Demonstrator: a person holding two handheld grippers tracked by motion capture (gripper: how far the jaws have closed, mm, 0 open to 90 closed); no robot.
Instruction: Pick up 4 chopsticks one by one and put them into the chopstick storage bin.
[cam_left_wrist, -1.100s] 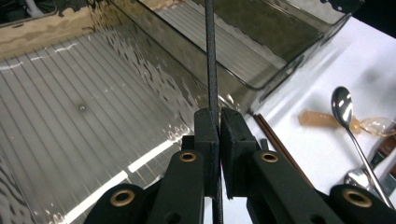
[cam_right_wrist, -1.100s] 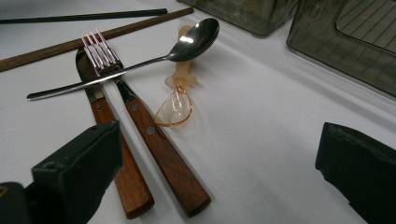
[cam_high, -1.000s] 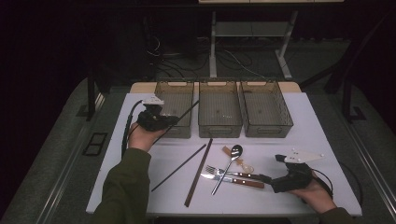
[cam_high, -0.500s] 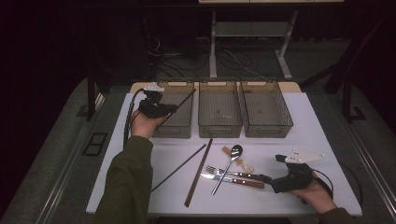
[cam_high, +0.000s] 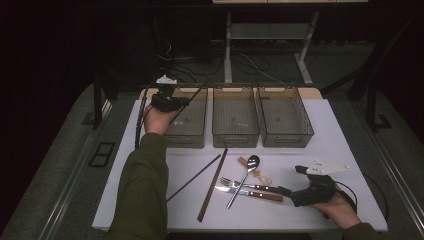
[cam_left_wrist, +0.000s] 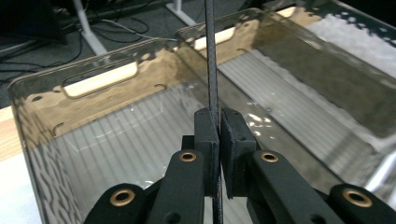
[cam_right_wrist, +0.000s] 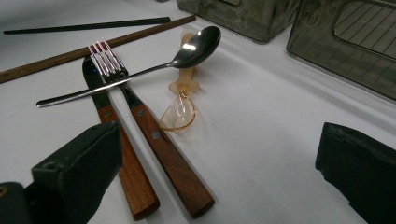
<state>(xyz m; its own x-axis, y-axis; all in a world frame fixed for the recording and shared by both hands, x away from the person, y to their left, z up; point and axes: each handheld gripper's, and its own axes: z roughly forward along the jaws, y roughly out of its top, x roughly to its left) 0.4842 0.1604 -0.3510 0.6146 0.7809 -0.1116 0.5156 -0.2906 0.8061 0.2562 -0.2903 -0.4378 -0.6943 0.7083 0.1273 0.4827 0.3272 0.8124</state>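
From the high view I log the white table (cam_high: 345, 135) with three clear bins along its far edge: left bin (cam_high: 186, 131), middle bin (cam_high: 235, 117), right bin (cam_high: 285, 116). Change since a second ago: my left gripper (cam_high: 176, 102) has travelled from the near-left side of the left bin up and away, and now hangs over that bin's far-left corner; the thin black stick (cam_left_wrist: 211, 60) it carries came along, one end now reaching across the bin's far rim instead of slanting down toward the table. Right gripper (cam_high: 292, 192) has not shifted; it sits at the near right of the table, just right of the cutlery. The loose items look unmoved. Tool state, left gripper view: jaws pressed nearly together, clamping the black stick between the pads, stick running straight away from the camera above the bin's ribbed floor. Right gripper view: jaws wide apart, nothing between them, pads off the table things. Ahead of it lie the wooden-handled knife (cam_right_wrist: 116, 154) and wooden-handled fork (cam_right_wrist: 154, 140) side by side, a steel spoon (cam_right_wrist: 140, 70) laid across them, a small amber plastic spoon (cam_right_wrist: 180, 109) under it. Farther left rest a brown stick (cam_high: 212, 185) and a second thin black stick (cam_high: 192, 178).
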